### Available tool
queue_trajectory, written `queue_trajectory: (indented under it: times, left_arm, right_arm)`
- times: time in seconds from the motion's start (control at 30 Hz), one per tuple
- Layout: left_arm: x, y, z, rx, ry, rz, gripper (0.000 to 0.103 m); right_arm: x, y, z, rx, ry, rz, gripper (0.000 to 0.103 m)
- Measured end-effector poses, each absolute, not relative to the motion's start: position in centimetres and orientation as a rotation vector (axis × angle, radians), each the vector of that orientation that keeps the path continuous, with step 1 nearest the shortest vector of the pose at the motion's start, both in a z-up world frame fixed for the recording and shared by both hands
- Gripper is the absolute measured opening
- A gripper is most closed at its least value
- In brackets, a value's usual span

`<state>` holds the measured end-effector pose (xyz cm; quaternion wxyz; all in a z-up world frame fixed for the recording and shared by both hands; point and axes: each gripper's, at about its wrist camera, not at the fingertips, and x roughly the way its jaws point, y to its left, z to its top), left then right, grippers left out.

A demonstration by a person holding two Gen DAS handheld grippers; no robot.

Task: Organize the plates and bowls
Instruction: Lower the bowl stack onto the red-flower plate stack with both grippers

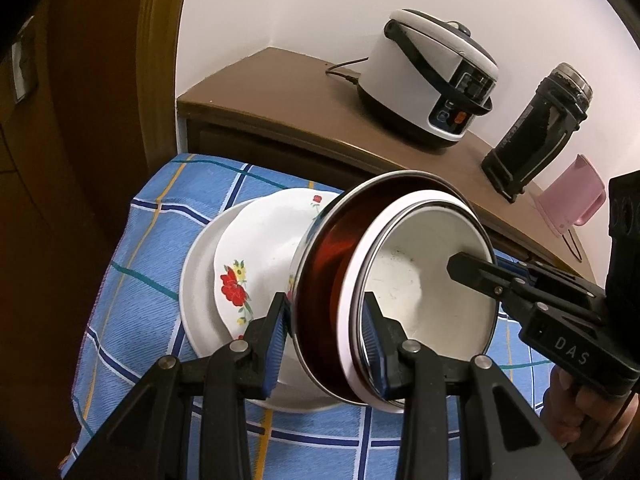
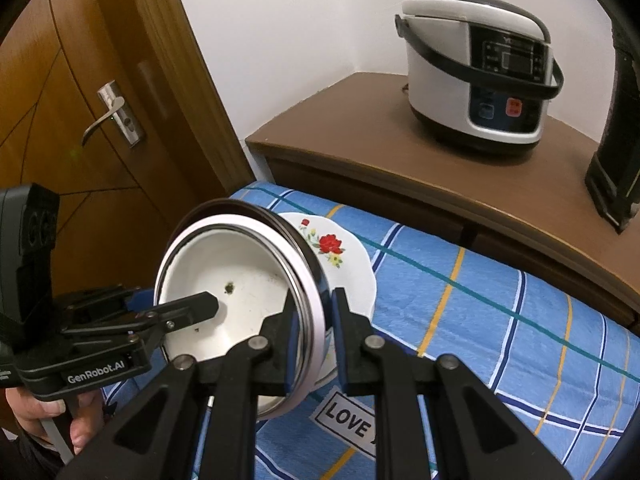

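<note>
A steel bowl (image 1: 320, 264) with a white bowl (image 1: 420, 280) nested in it hangs tilted on its side, held from both sides. My left gripper (image 1: 326, 344) is shut on the near rims of the two bowls. My right gripper (image 2: 316, 340) is shut on the opposite rim (image 2: 320, 312), with one finger (image 1: 472, 268) inside the white bowl. Just behind and below them, a flowered plate (image 1: 248, 248) rests on a larger white plate (image 1: 196, 280) on the blue checked cloth (image 1: 152, 240). The flowered plate (image 2: 340, 256) also shows beyond the bowls in the right wrist view.
A wooden cabinet (image 1: 280, 92) behind the table carries a rice cooker (image 1: 432, 76), a black flask (image 1: 536, 128) and a pink jug (image 1: 572, 196). A wooden door with a metal handle (image 2: 112, 116) stands at the left. A hand (image 2: 40, 412) holds the left gripper.
</note>
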<state>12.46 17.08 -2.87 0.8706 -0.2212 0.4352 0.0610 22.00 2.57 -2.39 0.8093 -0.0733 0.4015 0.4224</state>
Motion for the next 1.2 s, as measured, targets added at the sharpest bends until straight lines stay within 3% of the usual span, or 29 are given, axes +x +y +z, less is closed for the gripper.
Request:
queue_trajectory:
  times: [1.2]
  left_arm:
    - [13.1,18.3,-4.5,-0.511,0.969,0.121,0.038]
  right_arm:
    - [22.9,5.7,-4.0,-0.251,0.966,0.939,0.016]
